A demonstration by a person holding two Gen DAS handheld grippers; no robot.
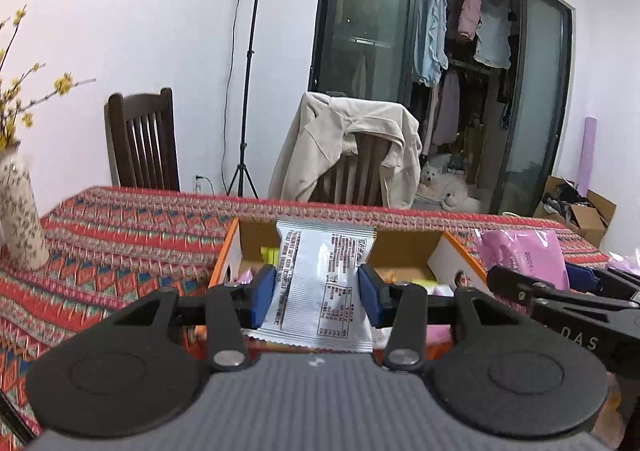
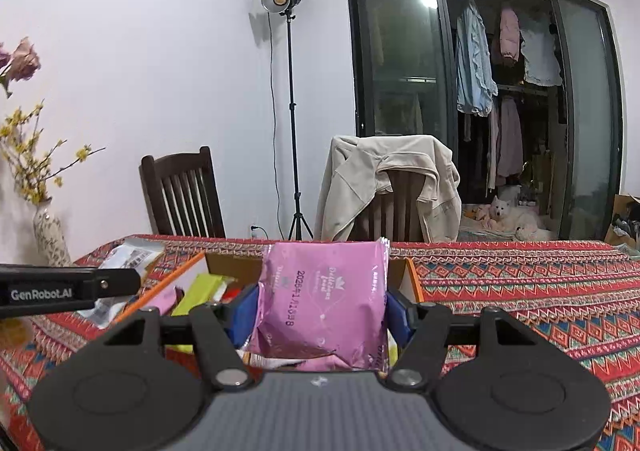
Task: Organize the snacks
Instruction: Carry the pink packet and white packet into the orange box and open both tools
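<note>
My left gripper (image 1: pixel 318 291) is shut on a white snack packet (image 1: pixel 320 283) with printed text, held upright above an open cardboard box (image 1: pixel 448 255) with orange edges. My right gripper (image 2: pixel 320 311) is shut on a pink snack packet (image 2: pixel 324 303), held above the same box (image 2: pixel 412 283). The box holds several packets, yellow-green (image 2: pixel 200 289) and pink among them. The right gripper and its pink packet (image 1: pixel 524 255) also show at the right of the left wrist view. The left gripper's arm (image 2: pixel 60 287) shows at the left of the right wrist view.
The table has a red patterned cloth (image 2: pixel 520 291). A patterned vase with yellow flowers (image 1: pixel 20 219) stands at the table's left. Two wooden chairs stand behind the table, one (image 2: pixel 392 191) draped with a beige jacket. A light stand (image 2: pixel 292 111) stands by the wall.
</note>
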